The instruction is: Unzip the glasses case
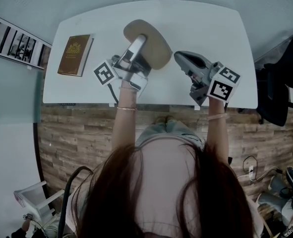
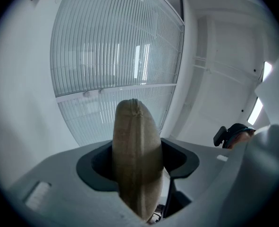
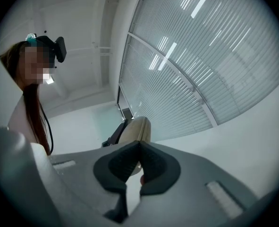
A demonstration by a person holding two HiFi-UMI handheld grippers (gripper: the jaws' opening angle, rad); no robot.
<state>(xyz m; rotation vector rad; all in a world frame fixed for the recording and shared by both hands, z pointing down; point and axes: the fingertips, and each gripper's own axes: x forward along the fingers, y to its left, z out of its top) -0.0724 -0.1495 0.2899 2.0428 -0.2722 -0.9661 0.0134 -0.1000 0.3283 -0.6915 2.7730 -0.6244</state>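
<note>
A tan oval glasses case [image 1: 158,46] is held up over the white table [image 1: 210,26] by my left gripper [image 1: 139,42], which is shut on it. In the left gripper view the case [image 2: 135,150] stands edge-on between the dark pads [image 2: 179,160], which press on both its sides. My right gripper [image 1: 178,57] meets the case's right edge with its jaws shut. In the right gripper view a small brown tab [image 3: 142,179], apparently the zipper pull, shows between the closed pads [image 3: 122,162], and the case [image 3: 138,129] sits just beyond them.
A brown book [image 1: 76,54] lies on the table's left side. A dark chair [image 1: 280,88] stands off the table's right edge. Window blinds [image 2: 115,56] fill the background of both gripper views. The person [image 3: 33,93] shows at left in the right gripper view.
</note>
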